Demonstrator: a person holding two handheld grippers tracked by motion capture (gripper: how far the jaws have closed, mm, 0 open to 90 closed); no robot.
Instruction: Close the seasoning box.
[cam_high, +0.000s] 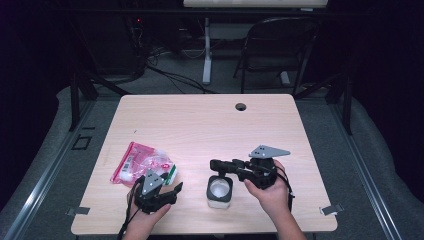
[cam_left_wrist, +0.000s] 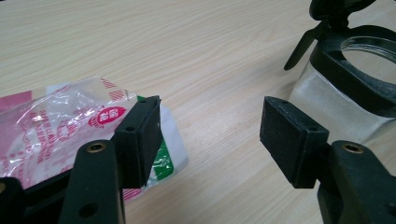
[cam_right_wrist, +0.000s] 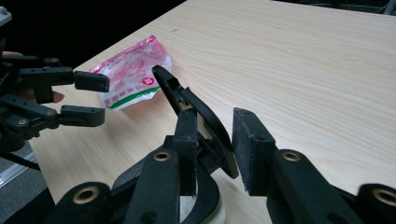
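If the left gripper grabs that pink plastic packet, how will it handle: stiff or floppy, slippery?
Likely floppy: the pink plastic packet is thin crinkled film lying flat on the table, so it should sag from a pinch. Probably slippery, since the film looks glossy with glare. It looks light, so a push from the open left gripper would likely slide it, not tip it.

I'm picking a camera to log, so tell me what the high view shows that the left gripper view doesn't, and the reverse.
High view: a black folding chair behind the light wooden table, and both hands.
Left gripper view: the round red logo on the crinkled pink-and-clear plastic packet.
Both: that packet, the clear square jar with a black rim and the open left tongs.
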